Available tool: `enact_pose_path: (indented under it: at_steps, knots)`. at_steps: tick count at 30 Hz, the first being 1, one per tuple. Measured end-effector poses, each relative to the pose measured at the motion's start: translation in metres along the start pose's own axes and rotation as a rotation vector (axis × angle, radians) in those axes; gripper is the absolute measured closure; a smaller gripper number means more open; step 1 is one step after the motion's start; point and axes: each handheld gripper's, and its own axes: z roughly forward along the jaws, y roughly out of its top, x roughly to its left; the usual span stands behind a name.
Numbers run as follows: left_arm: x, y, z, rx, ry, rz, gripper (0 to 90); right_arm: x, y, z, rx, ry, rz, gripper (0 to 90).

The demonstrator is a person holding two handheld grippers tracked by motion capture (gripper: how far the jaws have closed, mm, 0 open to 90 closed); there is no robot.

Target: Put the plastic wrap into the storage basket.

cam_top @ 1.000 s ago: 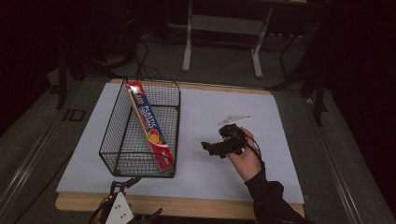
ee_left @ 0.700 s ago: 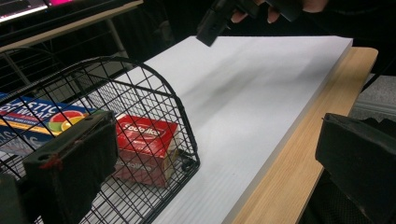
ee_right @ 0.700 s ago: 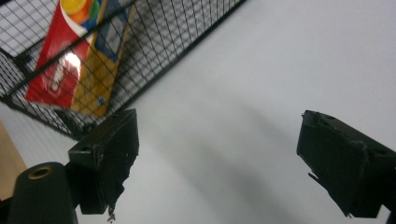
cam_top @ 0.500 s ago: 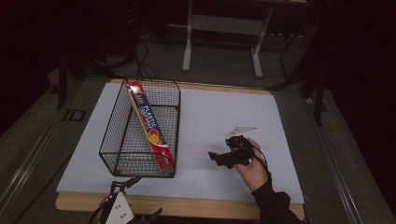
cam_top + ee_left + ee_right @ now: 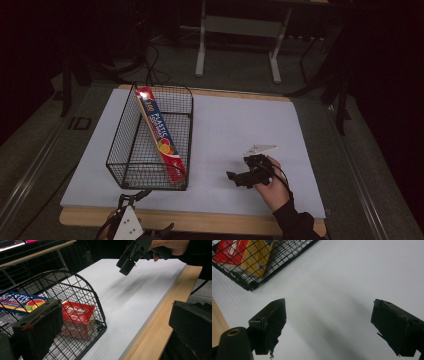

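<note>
Right hand-held gripper (image 5: pixel 239 178) nearer, jaws apart.

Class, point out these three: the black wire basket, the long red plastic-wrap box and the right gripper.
black wire basket (image 5: pixel 116 150), high view, left side wall.
long red plastic-wrap box (image 5: pixel 160 131), high view, printed face.
right gripper (image 5: pixel 234 178), high view, between its fingertips.
</note>
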Motion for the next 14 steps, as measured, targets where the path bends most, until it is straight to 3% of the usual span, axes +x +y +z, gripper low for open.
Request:
enact_pose_path:
  at_steps: [14]
  knots:
    - [0.0001, 0.0001, -0.0004, 0.001, -0.002, 0.001, 0.0, -0.0041, -0.0079, -0.0012, -0.048, -0.036, -0.015, 13.0]
